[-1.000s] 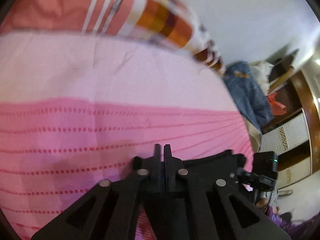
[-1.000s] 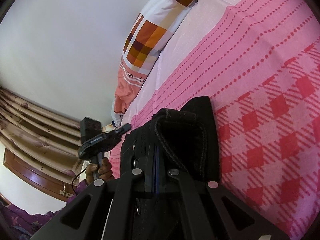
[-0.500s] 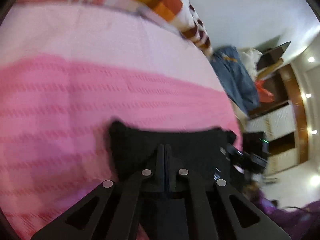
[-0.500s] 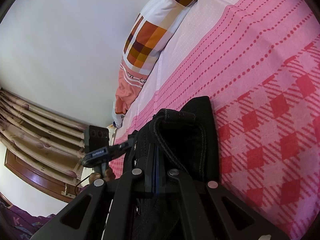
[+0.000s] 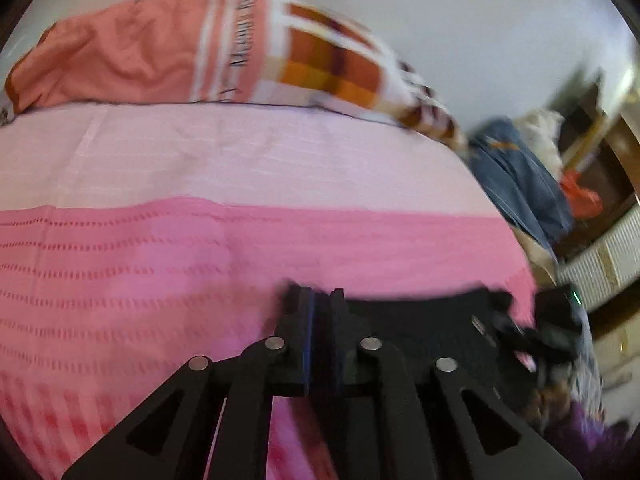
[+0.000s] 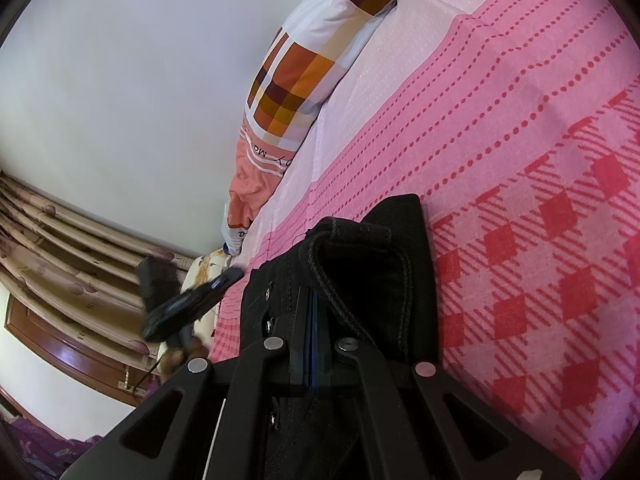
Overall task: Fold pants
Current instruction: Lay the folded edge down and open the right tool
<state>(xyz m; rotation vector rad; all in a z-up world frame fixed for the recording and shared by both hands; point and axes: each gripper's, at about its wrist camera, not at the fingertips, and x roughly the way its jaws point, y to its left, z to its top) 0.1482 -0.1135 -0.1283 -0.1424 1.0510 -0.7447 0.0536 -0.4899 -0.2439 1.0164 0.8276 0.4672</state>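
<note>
Black pants (image 6: 376,272) lie on a pink bedsheet (image 6: 520,128). My right gripper (image 6: 314,296) is shut on the pants' waistband, whose stitched edge curls up around the fingers. In the left wrist view the pants (image 5: 420,320) stretch to the right of my left gripper (image 5: 318,300), which is shut on their edge. The other gripper (image 5: 556,320) shows at the far end of the pants. The left gripper (image 6: 188,304) also shows in the right wrist view, left of the pants.
A checked orange and white pillow (image 5: 240,52) lies at the head of the bed. Blue clothing (image 5: 516,176) and furniture stand beyond the bed's right edge. Curtains (image 6: 60,248) hang at the left in the right wrist view.
The left gripper has swung about while holding the pants edge; its view tilted up toward the pillow. The right gripper has stayed put, shut on the waistband.
</note>
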